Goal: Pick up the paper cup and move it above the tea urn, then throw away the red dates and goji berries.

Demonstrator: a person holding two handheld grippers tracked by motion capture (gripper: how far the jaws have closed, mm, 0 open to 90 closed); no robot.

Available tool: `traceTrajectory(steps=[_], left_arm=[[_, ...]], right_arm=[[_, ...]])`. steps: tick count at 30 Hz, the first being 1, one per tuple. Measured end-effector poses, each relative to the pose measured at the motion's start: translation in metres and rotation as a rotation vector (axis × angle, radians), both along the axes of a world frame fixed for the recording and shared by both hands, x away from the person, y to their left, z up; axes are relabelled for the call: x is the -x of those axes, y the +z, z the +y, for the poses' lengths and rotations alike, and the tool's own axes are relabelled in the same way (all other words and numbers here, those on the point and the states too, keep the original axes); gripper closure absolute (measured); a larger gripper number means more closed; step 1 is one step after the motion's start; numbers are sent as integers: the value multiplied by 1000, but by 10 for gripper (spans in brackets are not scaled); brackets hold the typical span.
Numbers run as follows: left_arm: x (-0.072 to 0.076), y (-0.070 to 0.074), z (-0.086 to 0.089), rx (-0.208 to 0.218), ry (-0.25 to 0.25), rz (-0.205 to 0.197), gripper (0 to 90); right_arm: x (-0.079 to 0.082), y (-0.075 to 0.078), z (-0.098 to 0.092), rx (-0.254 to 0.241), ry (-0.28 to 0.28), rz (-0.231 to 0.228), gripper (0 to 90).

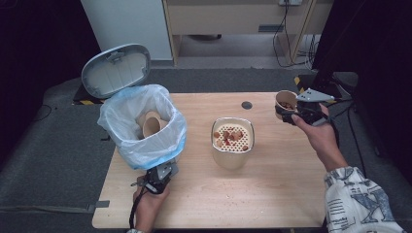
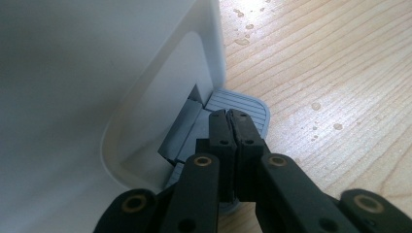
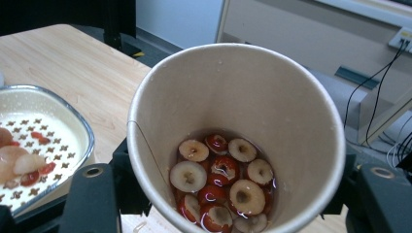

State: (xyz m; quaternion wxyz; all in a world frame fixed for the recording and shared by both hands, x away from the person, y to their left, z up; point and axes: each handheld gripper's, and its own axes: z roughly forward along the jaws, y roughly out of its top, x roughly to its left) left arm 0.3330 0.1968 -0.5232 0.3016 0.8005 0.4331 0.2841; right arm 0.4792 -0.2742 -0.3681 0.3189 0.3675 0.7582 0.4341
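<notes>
A paper cup [image 3: 233, 111] holds sliced red dates [image 3: 221, 182] in a little liquid. My right gripper [image 1: 294, 112] is shut on it, a black jaw on either side, and holds it above the table's right edge. A cream container with a perforated strainer insert [image 1: 232, 137] stands mid-table with several fruit pieces on the strainer. My left gripper [image 2: 231, 115] is shut with nothing between its jaws. Its tips rest on the grey foot pedal [image 2: 250, 103] of the white pedal bin [image 1: 145, 127]. The bin's lid [image 1: 115, 69] stands up open.
The bin is lined with a white and blue bag, and used paper cups [image 1: 151, 124] lie inside. Water drops [image 2: 316, 106] dot the wooden table [image 1: 272, 194]. A dark round spot [image 1: 247, 105] sits near the table's far edge. Cables hang at the back right.
</notes>
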Motion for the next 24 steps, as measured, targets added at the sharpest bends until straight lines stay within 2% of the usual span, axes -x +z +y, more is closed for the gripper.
traceTrajectory(steps=[8,24], left_arm=[[0,0,0,0,1,-2,878],[0,0,0,0,2,-2,879]], right_arm=[[-6,12,5,16,26,-16,336],[-11,26,18,38,61,-34,335]])
